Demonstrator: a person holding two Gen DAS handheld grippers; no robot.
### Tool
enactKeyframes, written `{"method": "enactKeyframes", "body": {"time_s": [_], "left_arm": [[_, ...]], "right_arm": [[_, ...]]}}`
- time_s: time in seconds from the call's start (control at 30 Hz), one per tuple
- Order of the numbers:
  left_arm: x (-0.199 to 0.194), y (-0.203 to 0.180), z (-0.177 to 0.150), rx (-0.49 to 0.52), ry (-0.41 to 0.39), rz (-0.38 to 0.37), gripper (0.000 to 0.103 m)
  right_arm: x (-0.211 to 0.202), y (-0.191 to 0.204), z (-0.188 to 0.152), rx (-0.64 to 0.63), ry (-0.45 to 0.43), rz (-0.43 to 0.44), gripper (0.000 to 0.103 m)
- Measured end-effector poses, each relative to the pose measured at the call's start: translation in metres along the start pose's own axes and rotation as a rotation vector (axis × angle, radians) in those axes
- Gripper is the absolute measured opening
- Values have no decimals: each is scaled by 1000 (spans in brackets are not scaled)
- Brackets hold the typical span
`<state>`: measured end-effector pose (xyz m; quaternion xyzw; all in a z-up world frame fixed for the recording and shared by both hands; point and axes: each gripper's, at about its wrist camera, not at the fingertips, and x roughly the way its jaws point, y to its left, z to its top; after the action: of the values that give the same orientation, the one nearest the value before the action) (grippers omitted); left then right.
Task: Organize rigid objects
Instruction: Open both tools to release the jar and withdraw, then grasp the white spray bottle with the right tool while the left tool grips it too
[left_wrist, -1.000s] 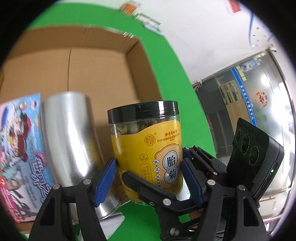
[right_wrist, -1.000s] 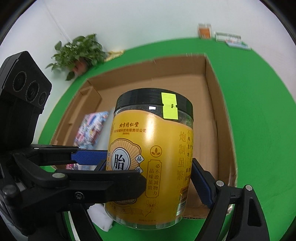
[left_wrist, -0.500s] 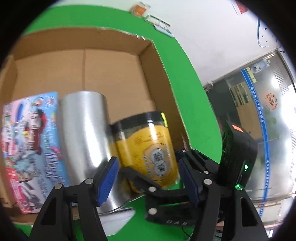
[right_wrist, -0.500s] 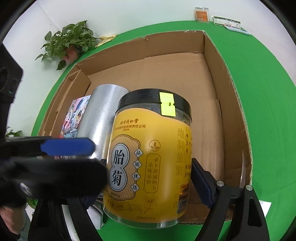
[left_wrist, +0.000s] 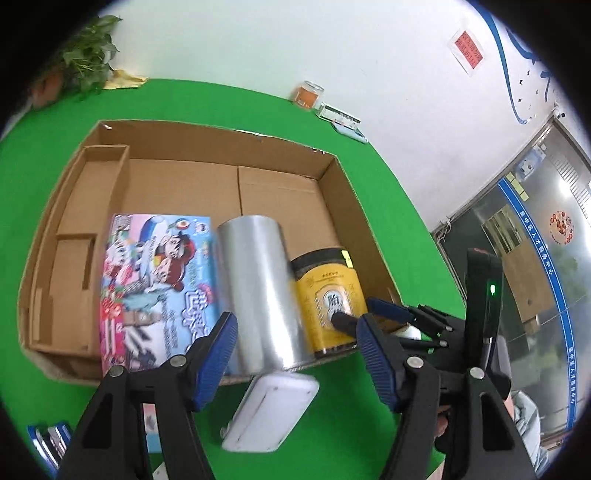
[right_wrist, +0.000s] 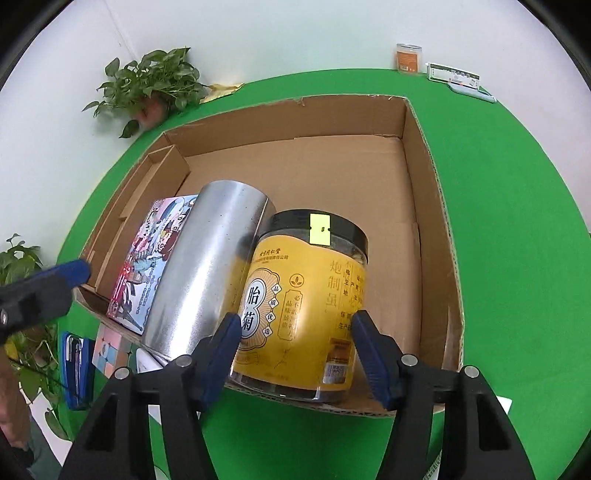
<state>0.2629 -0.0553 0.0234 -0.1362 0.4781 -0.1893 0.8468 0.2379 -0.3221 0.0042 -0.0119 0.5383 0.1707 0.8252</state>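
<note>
The yellow jar (right_wrist: 306, 306) now stands inside the cardboard box (right_wrist: 432, 229) at its near wall, against the silver canister (right_wrist: 207, 269), whereas a second ago it hung clamped in the right gripper (right_wrist: 291, 347). The right fingers now stand apart to either side of the jar; contact appears broken, though the view is tight. The left gripper (left_wrist: 295, 350) has drawn back over the table (left_wrist: 351, 424), open and empty. Placement appears complete; remaining items await.

Shiny metal canister (right_wrist: 207, 266) (matt cardboard box (right_wrist: 436, 236))
</note>
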Motion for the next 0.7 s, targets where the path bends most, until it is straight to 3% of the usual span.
{"method": "enactKeyframes", "body": {"time_s": [0.07, 0.13, 0.2, 0.27, 0.4, 0.5, 0.57, 0.7], "left_arm": [[-12, -8, -8, 33, -64, 53, 67], [-32, -22, -20, 119, -186, 185, 70], [-49, -37, -38, 212, -301, 328, 86], [-57, -44, -54, 236, -350, 371, 90], [-56, -46, -74, 194, -296, 239, 90], [-42, -53, -86, 147, -211, 124, 90], [-29, -59, -95, 139, -146, 63, 90], [-3, -80, -103, 161, -37, -4, 90]], "right_arm": [[-12, 3, -4, 0, -20, -7, 66], [-47, 8, -16, -26, -149, -48, 101], [-77, 10, -32, -44, -283, -85, 103], [-98, 5, -55, -38, -355, -128, 103], [-105, -33, -99, 94, -324, -151, 102], [-97, -90, -132, 267, -235, -146, 102], [-87, -124, -150, 380, -165, -158, 96], [-68, -152, -171, 475, -77, -26, 84]]}}
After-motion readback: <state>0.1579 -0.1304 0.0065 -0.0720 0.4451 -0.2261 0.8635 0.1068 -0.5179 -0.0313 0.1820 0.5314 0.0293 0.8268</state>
